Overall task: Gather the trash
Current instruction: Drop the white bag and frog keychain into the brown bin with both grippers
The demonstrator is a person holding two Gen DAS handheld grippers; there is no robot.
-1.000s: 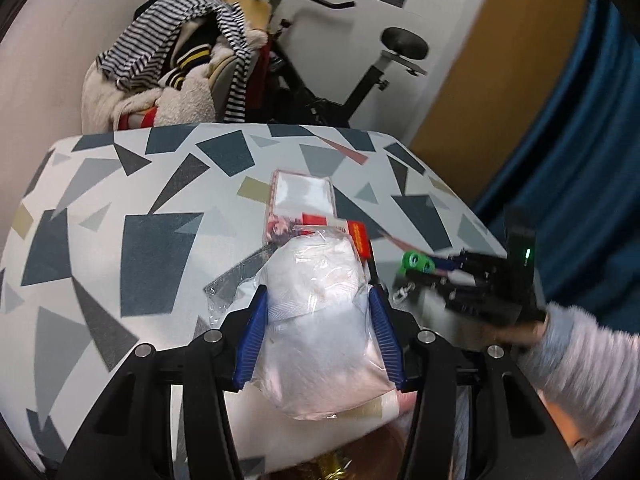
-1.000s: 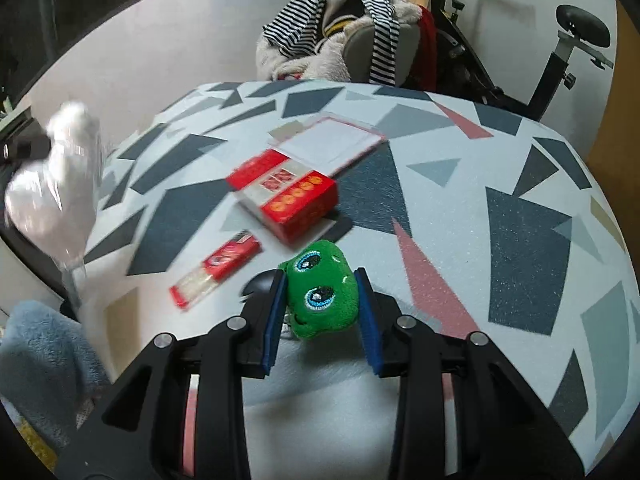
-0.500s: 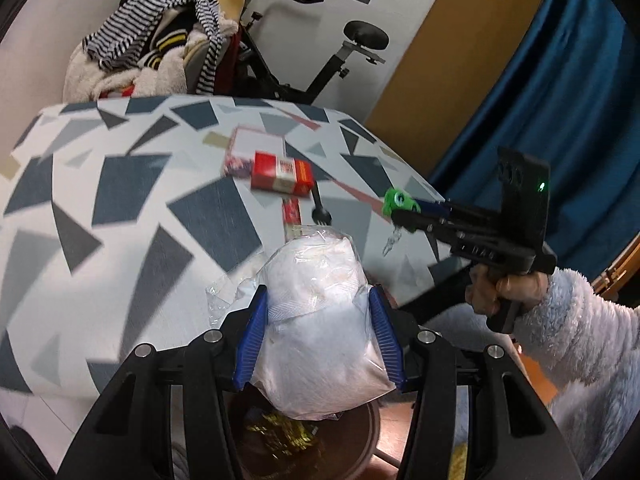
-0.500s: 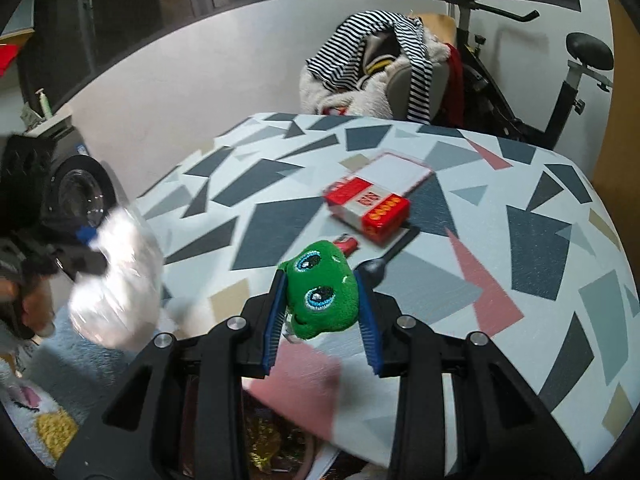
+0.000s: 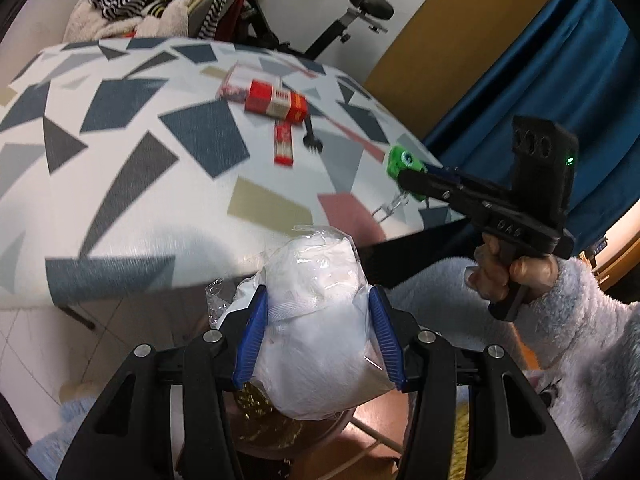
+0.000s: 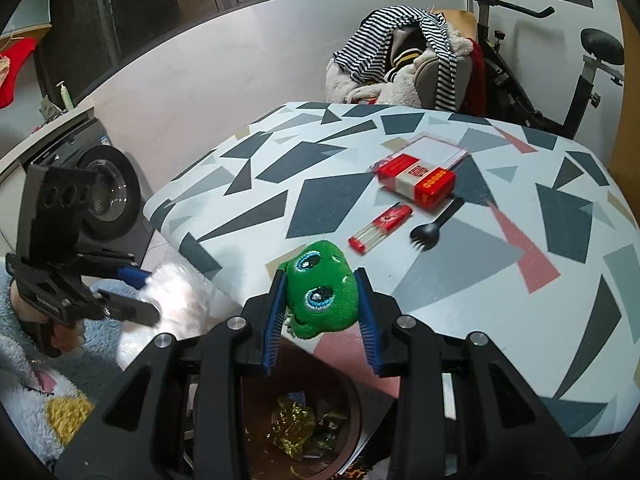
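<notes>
My left gripper (image 5: pixel 318 320) is shut on a clear plastic bag of white stuff (image 5: pixel 320 320), held off the table's near edge above a brown bin (image 5: pixel 280 432) with gold foil in it. The bag also shows in the right wrist view (image 6: pixel 168 304), blurred. My right gripper (image 6: pixel 322 292) is shut on a green plush toy (image 6: pixel 320 288), held over the table edge above the same bin (image 6: pixel 344 404). In the left wrist view the toy (image 5: pixel 402 162) shows at the right gripper's tips, with a small chain hanging from it.
The patterned table (image 6: pixel 500 300) holds a red box (image 6: pixel 418 178), a clear flat case (image 6: pixel 438 148), a red slim packet (image 6: pixel 380 226) and a black spork (image 6: pixel 434 226). A chair piled with clothes (image 6: pixel 408 60) and an exercise bike (image 6: pixel 560 72) stand behind. A washing machine (image 6: pixel 104 192) is at left.
Both grippers have drawn back from the table toward its near edge and now hang over the bin. Each still holds its object.
</notes>
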